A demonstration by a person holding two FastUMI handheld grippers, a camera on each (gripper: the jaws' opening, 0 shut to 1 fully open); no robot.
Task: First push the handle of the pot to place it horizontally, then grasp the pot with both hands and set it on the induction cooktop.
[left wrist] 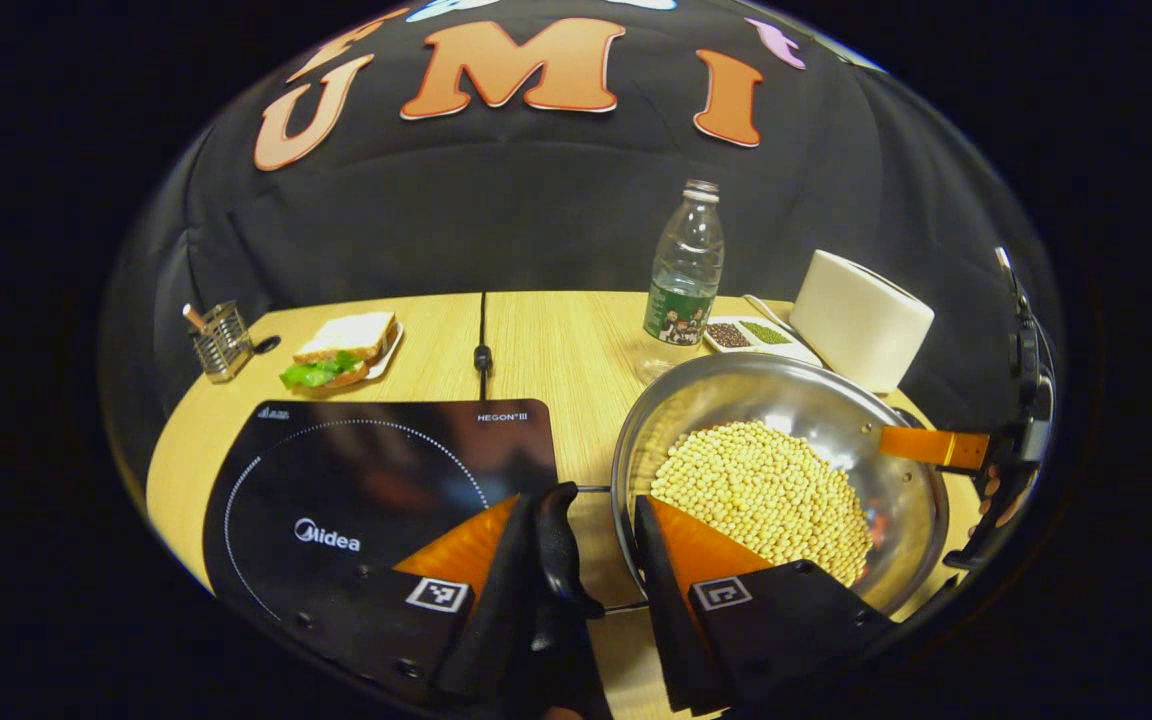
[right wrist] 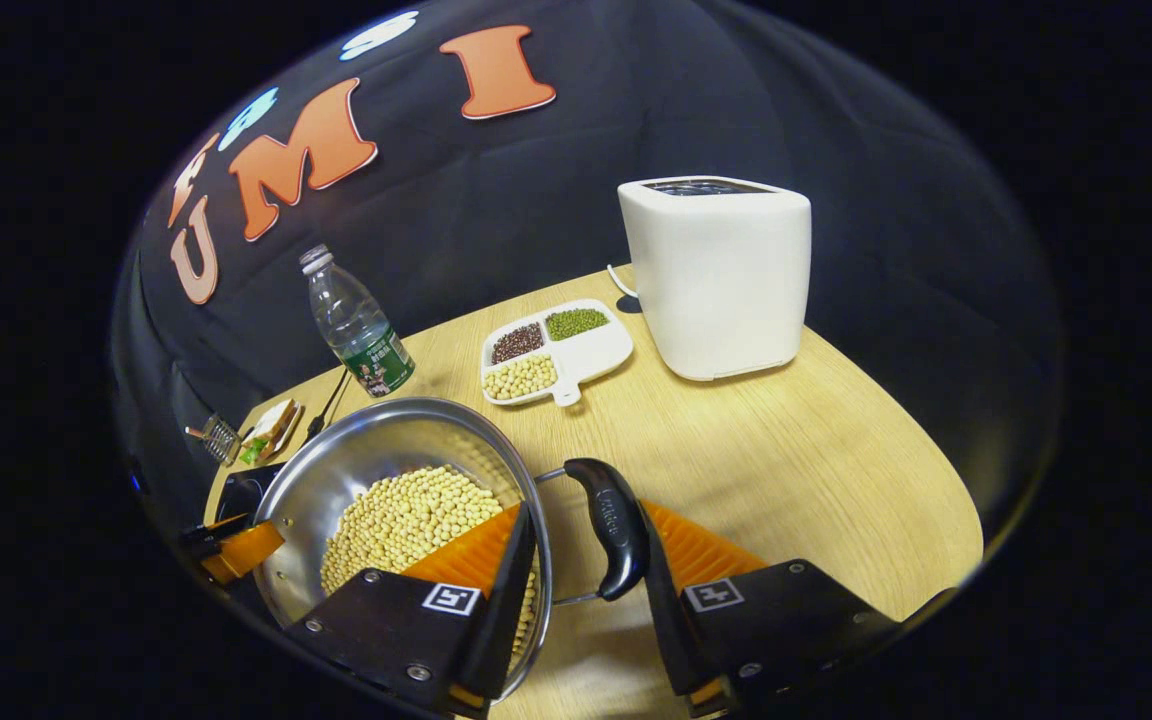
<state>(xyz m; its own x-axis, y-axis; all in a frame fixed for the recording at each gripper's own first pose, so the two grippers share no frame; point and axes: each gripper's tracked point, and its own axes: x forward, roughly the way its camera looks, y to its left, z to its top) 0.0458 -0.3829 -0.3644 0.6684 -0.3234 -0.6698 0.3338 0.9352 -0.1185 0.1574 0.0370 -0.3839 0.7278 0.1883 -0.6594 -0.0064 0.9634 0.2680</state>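
A steel pot (left wrist: 786, 440) of soybeans (left wrist: 761, 495) sits on the wooden table (left wrist: 536, 340), just right of the black cooktop (left wrist: 336, 480) and not on it. In the left gripper view, the left gripper (left wrist: 591, 545) stands partly open around one black side handle (left wrist: 561, 545); that handle lies against the left finger, apart from the right one. In the right gripper view, the right gripper (right wrist: 586, 560) straddles the opposite handle (right wrist: 611, 525), its jaws likewise spread, the handle near the right finger; whether it touches cannot be told. Behind stand a bottle (left wrist: 686, 265), a divided dish (right wrist: 556, 350), a white appliance (right wrist: 721, 275) and a sandwich (left wrist: 341, 350).
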